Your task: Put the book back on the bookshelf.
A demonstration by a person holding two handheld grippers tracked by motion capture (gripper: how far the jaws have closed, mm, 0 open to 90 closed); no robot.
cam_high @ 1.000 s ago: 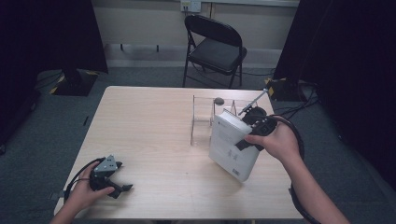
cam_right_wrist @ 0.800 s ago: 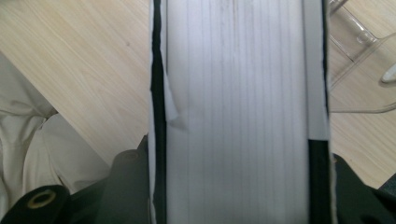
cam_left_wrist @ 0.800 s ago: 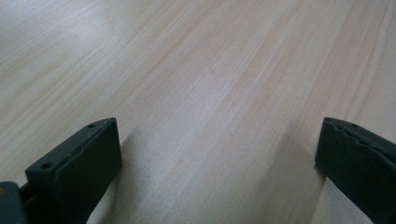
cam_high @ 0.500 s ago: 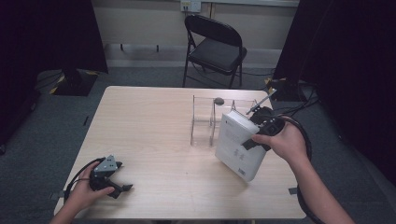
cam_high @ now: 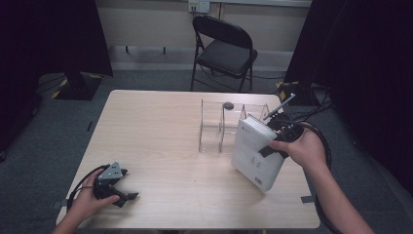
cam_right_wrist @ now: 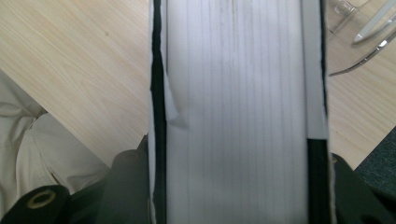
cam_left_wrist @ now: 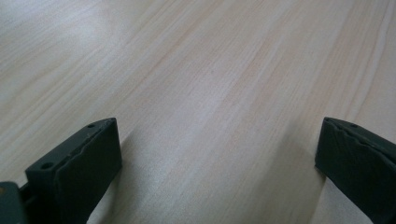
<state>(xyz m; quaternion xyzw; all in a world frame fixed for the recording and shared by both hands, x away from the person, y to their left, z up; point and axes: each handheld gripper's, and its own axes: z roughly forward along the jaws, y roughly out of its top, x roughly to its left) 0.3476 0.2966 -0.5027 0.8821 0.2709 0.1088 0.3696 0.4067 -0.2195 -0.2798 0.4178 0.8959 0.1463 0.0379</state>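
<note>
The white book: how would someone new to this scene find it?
Start at the wooden table and go to its right side, next to the clear acrylic rack. There the right gripper clamps a thick white book, tilted with one corner on the table. It is the scene's one opaque white block.

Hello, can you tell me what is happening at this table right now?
A person works at a wooden table with a gripper in each hand. The right gripper is clamped on a thick white book, holding it tilted, with its lower corner on or near the tabletop, beside a clear divided rack. In the right gripper view, the page edges sit between the two jaws. The left gripper rests near the front left corner, its jaws open over bare wood.
</note>
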